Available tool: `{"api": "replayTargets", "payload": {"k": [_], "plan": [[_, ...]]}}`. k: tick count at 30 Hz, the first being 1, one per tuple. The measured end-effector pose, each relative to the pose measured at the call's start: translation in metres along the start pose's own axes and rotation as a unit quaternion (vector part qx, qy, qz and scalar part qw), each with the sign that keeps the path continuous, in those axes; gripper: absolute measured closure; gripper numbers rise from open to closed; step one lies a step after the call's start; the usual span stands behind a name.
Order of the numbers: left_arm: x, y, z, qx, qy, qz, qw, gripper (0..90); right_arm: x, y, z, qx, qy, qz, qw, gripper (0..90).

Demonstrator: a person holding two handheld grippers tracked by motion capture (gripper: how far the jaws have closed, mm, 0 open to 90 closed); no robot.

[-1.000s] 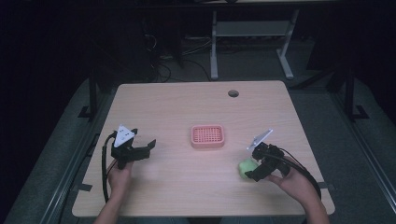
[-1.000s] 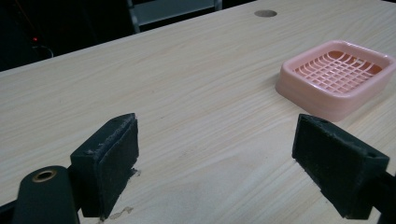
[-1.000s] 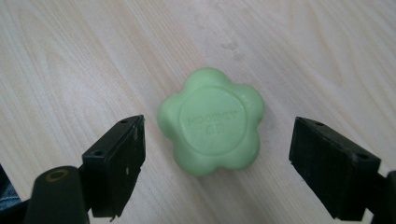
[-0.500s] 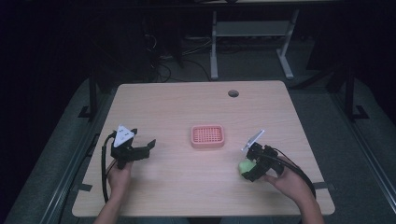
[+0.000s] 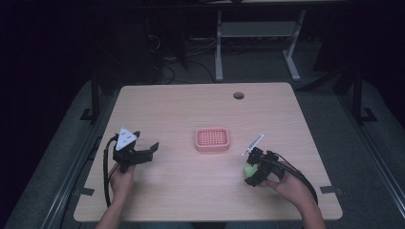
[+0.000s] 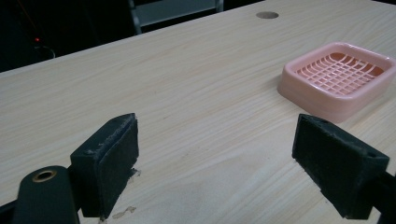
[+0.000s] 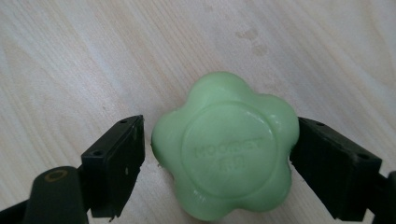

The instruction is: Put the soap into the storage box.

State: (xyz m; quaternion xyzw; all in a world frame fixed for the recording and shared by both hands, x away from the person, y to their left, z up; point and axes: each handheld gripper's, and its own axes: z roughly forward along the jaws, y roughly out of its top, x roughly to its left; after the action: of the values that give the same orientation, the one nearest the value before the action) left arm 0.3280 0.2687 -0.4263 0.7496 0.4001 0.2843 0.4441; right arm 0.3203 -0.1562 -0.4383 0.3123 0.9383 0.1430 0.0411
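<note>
A green flower-shaped soap (image 7: 226, 149) lies flat on the wooden table (image 5: 191, 109), near its front right (image 5: 249, 171). My right gripper (image 7: 218, 156) straddles it from above, open. One jaw touches the soap's side, and the other stands a narrow gap away. In the high view the right gripper (image 5: 251, 172) covers most of the soap. A pink slotted soap dish (image 5: 212, 139) sits empty at the table's middle. My left gripper (image 5: 144, 153) hovers at the front left, open and holding nothing. Its jaws (image 6: 215, 154) point toward the dish (image 6: 299, 79).
A round cable hole (image 5: 238, 95) is in the table near the far edge, right of centre. Behind the table stand a white metal frame (image 5: 253, 33) and loose cables on the dark floor.
My right gripper has slid slightly left and down over the green soap, bringing its jaws to either side of it. The left gripper has stayed still.
</note>
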Motion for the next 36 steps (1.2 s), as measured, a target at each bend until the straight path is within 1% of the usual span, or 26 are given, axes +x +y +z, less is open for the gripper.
{"api": "replayTargets", "payload": {"k": [5, 11, 21, 30, 31, 32, 34, 36], "plan": [[0.0002, 0.0002, -0.0008, -0.002, 0.0, -0.001, 1.0, 14.3, 0.0014, 0.0016, 0.003, 0.005, -0.006, -0.002, 1.0, 19.6], [0.0009, -0.0001, -0.0007, -0.002, 0.001, -0.004, 1.0, 14.3, 0.0013, 0.0019, 0.0042, 0.007, -0.005, 0.002, 1.0, 20.8], [0.0008, -0.0001, -0.0009, -0.002, 0.0, -0.003, 1.0, 14.3, 0.0008, 0.0023, 0.0054, 0.011, -0.009, -0.002, 0.9999, 24.3], [0.0027, -0.0004, -0.0016, -0.003, 0.0, -0.008, 1.0, 14.3, 0.0005, 0.0022, 0.004, 0.011, -0.006, -0.009, 0.9999, 25.0], [0.0028, -0.0003, -0.0016, -0.003, 0.001, -0.009, 1.0, 14.3, 0.0002, 0.0018, 0.0017, 0.008, -0.003, -0.007, 0.9999, 25.1], [0.0028, -0.0003, -0.0016, -0.003, 0.002, -0.009, 1.0, 14.3, 0.0007, 0.0018, 0.0005, 0.006, -0.005, -0.008, 0.9999, 25.1], [0.0028, -0.0002, -0.0018, -0.005, 0.002, -0.01, 0.9999, 14.3, 0.001, 0.0023, -0.0014, 0.005, -0.008, -0.01, 0.9999, 25.2], [0.003, 0.0, -0.002, -0.005, 0.003, -0.011, 0.9999, 14.3, 0.0019, 0.0034, -0.003, 0.007, -0.004, -0.012, 0.9999, 25.3]]}}
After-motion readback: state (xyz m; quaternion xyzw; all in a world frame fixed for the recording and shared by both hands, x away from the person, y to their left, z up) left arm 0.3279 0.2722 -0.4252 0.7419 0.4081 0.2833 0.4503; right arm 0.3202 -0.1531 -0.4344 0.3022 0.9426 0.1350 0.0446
